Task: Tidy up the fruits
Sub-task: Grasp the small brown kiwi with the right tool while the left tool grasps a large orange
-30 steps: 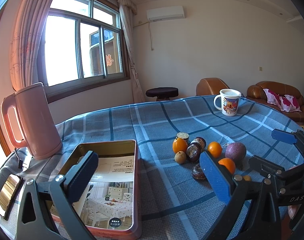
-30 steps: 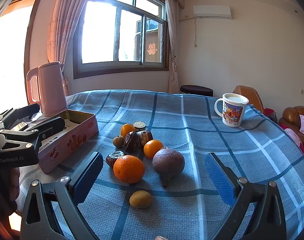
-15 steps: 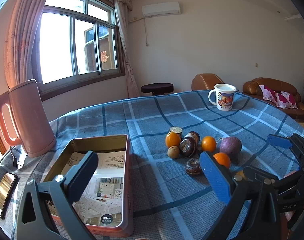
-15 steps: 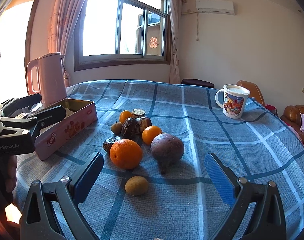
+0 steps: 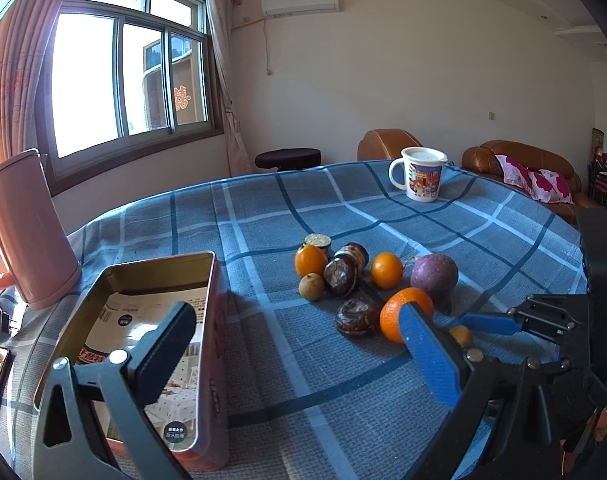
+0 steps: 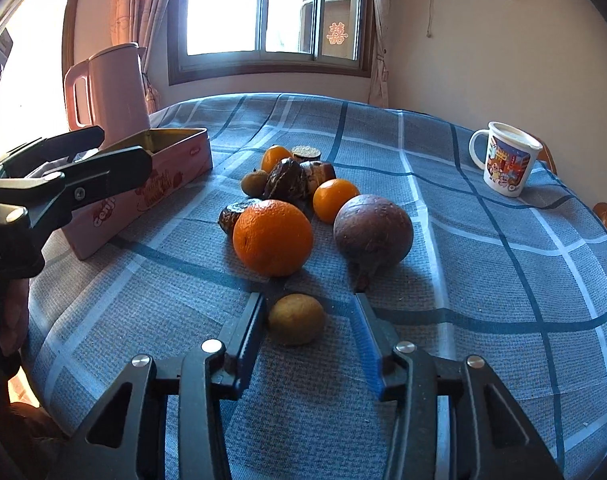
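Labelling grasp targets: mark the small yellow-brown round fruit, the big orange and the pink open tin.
small yellow-brown round fruit [image 6: 296, 319], right wrist view, centre of its top.
big orange [image 6: 273, 237], right wrist view, front face.
pink open tin [image 6: 143, 192], right wrist view, printed side wall.

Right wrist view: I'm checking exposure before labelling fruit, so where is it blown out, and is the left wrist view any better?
Right wrist view: the window and the left edge burn to white, and the big orange casts a shadow toward the camera. Left wrist view: its window clips too, while the fruit stays evenly lit and sharp.
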